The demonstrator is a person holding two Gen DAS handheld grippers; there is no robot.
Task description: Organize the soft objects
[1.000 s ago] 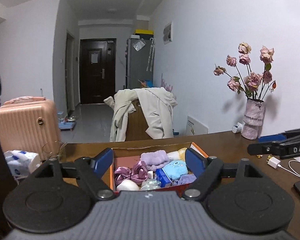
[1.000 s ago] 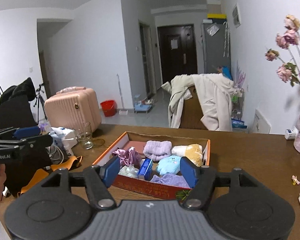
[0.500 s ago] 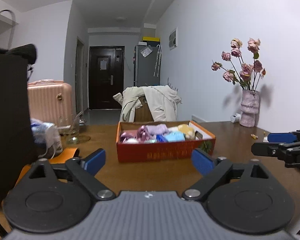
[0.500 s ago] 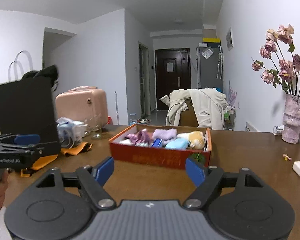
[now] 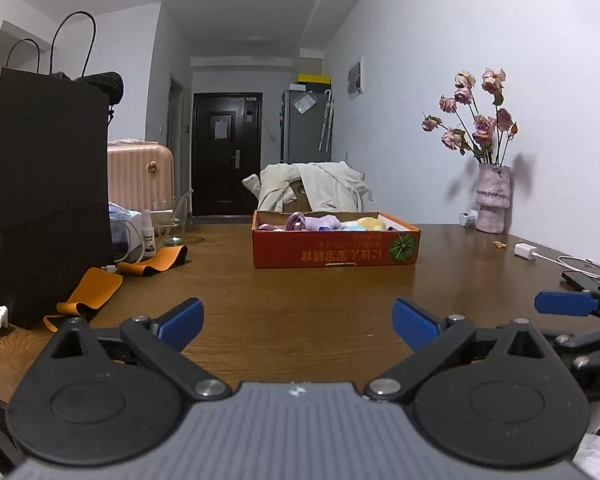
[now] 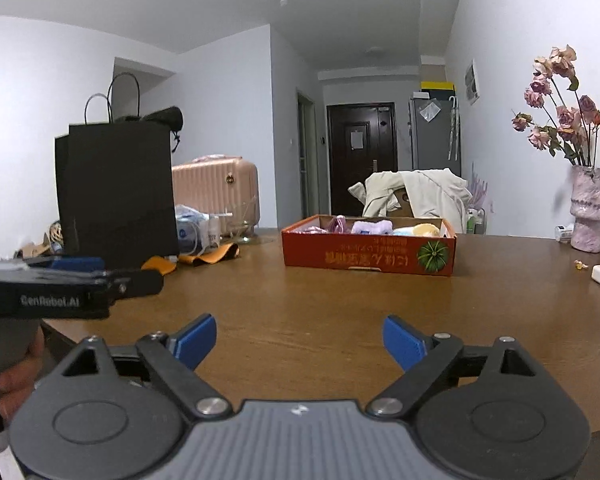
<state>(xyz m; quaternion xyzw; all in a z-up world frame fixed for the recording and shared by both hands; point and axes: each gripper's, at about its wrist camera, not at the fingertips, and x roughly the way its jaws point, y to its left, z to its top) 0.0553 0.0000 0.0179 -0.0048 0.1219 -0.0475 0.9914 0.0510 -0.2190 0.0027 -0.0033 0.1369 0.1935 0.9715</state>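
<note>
An orange cardboard box (image 5: 334, 250) (image 6: 368, 250) sits on the brown table, holding several soft items: a purple towel (image 5: 324, 222) (image 6: 372, 226), a pink satin piece (image 5: 296, 221) (image 6: 337, 224), and light blue and yellow plush pieces (image 5: 368, 223) (image 6: 424, 230). My left gripper (image 5: 298, 322) is open and empty, low near the table's front edge, well short of the box. My right gripper (image 6: 299, 338) is open and empty, also low and near the front edge. The right gripper shows at the right of the left wrist view (image 5: 568, 304).
A tall black paper bag (image 5: 44, 196) (image 6: 116, 188), orange straps (image 5: 112, 280), a glass (image 5: 170, 220) and small bottle (image 5: 149, 234) stand left. A vase of dried roses (image 5: 492, 200) (image 6: 588, 212), a charger with cable (image 5: 526, 251) and a phone (image 5: 580, 280) lie right.
Both grippers have pulled back from over the box and dropped low to the table's front edge. The box now appears farther away and side-on.
</note>
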